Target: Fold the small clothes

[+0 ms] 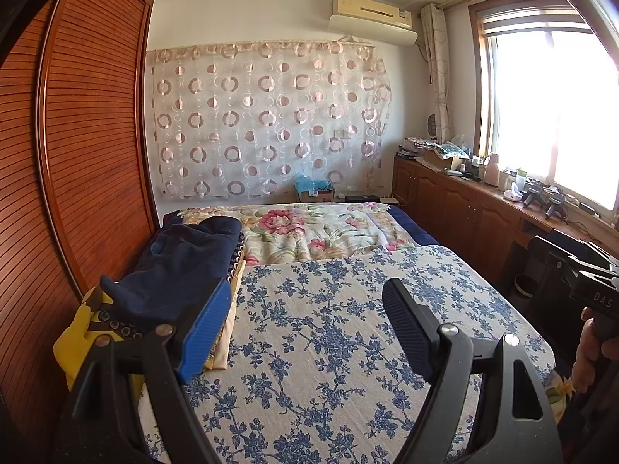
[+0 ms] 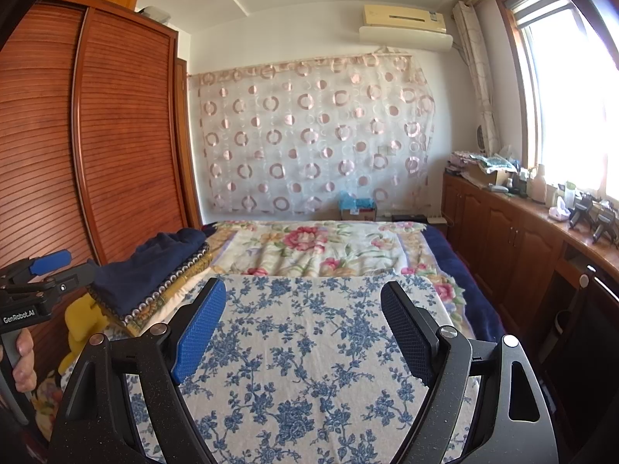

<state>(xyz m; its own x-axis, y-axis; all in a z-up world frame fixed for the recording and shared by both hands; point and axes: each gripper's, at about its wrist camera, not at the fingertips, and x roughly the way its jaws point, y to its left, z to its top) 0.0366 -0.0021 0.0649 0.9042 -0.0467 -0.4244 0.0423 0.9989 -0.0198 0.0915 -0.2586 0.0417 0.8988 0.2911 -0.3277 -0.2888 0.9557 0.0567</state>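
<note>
Both grippers' fingers point(image 1: 211, 330) spread, empty; we'd pinch the dark navy garment point(image 1: 182, 266) off the bed's left-edge pile, onto the blue-floral cloth point(image 2: 309, 348).

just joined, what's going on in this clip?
A person holds a two-finger gripper in each hand over a bed covered with a blue-and-white floral cloth. Both the left gripper and the right gripper are open and empty, hovering above the cloth. A pile of clothes sits at the left edge of the bed, with a dark navy garment on top and something yellow beneath. Nothing has been picked up yet, so folding hasn't begun.
</note>
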